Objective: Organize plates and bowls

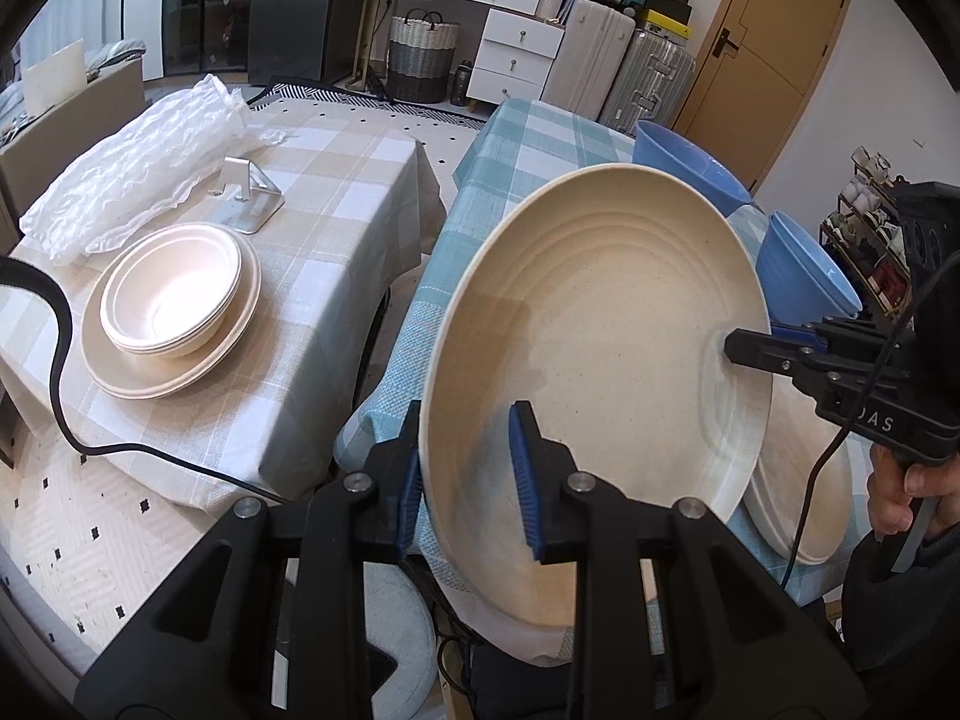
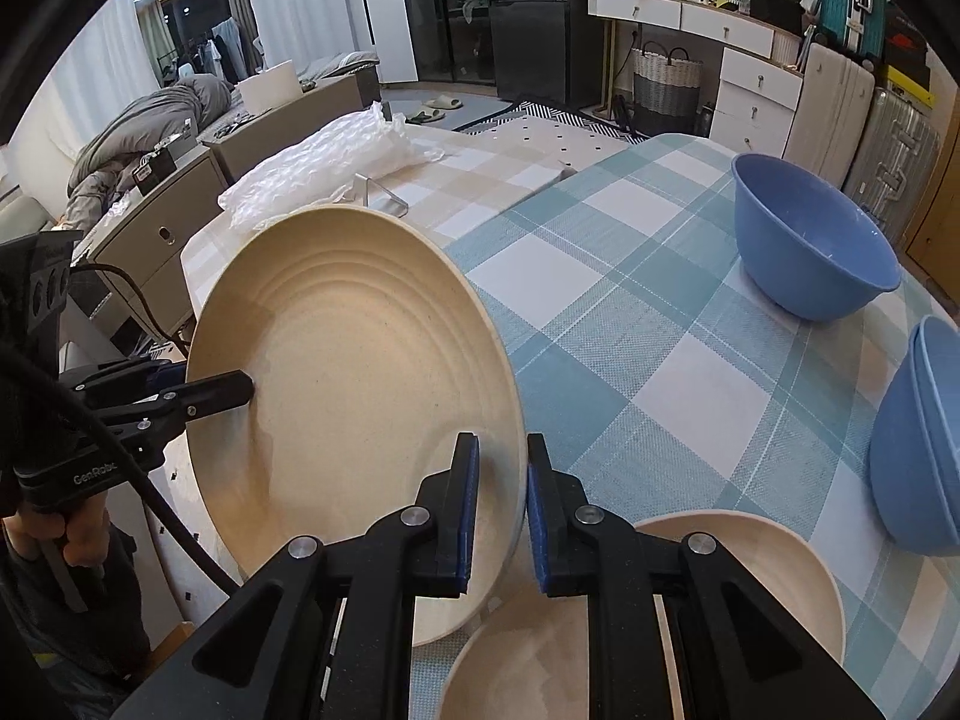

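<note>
Cream, matte, ridged round plate [image 1: 594, 372] held tilted above the blue-checked counter [image 2: 630, 324]. The left claw [image 1: 465, 474] grasps the plate's left rim; the right claw [image 2: 501, 510] grasps its opposite rim. It looks light, stiff and slightly grippy; rim holds suit it.

left gripper [image 1: 465, 474] and right gripper [image 2: 501, 507] each clamp opposite rim of tilted plate [image 1: 594, 360].
</note>
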A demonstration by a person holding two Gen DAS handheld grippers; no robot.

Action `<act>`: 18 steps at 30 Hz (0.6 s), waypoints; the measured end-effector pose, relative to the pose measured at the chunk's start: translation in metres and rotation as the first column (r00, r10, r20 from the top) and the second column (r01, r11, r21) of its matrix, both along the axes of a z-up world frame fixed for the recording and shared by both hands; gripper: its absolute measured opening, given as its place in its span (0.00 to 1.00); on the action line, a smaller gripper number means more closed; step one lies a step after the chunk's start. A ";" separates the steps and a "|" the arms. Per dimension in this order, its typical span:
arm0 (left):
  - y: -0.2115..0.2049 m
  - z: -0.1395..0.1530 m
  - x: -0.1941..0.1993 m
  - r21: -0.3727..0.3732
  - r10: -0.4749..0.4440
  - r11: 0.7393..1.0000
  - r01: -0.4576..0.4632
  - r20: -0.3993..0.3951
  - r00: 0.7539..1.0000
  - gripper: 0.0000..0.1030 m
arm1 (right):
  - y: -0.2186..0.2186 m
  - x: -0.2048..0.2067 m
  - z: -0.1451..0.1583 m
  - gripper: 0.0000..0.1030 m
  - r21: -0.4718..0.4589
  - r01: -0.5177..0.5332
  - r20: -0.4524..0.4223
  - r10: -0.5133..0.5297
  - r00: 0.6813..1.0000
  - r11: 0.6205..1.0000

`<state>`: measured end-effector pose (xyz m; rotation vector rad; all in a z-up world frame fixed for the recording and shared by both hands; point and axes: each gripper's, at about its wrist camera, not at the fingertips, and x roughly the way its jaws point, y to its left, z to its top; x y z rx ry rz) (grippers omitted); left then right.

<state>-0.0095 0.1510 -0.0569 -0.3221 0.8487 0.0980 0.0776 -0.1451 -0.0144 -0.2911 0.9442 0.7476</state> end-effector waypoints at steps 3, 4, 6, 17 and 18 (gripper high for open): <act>-0.008 0.006 0.001 0.013 -0.016 1.000 0.016 0.010 1.000 0.22 | -0.011 -0.003 0.006 0.14 0.019 0.019 0.006 -0.019 1.000 1.000; -0.010 0.009 0.001 0.015 -0.020 1.000 0.020 0.016 1.000 0.23 | -0.013 -0.004 0.008 0.14 0.026 0.021 0.006 -0.021 1.000 0.999; -0.014 0.014 0.002 0.015 -0.029 0.999 0.028 0.025 0.999 0.23 | -0.020 -0.006 0.013 0.14 0.037 0.033 0.014 -0.033 0.999 0.999; -0.031 0.037 0.001 0.035 -0.062 0.998 0.060 0.057 0.996 0.23 | -0.042 -0.017 0.034 0.15 0.075 0.070 0.038 -0.073 0.997 0.995; -0.032 0.039 0.001 0.036 -0.064 0.997 0.062 0.061 0.996 0.23 | -0.043 -0.018 0.036 0.15 0.077 0.072 0.040 -0.075 0.996 0.994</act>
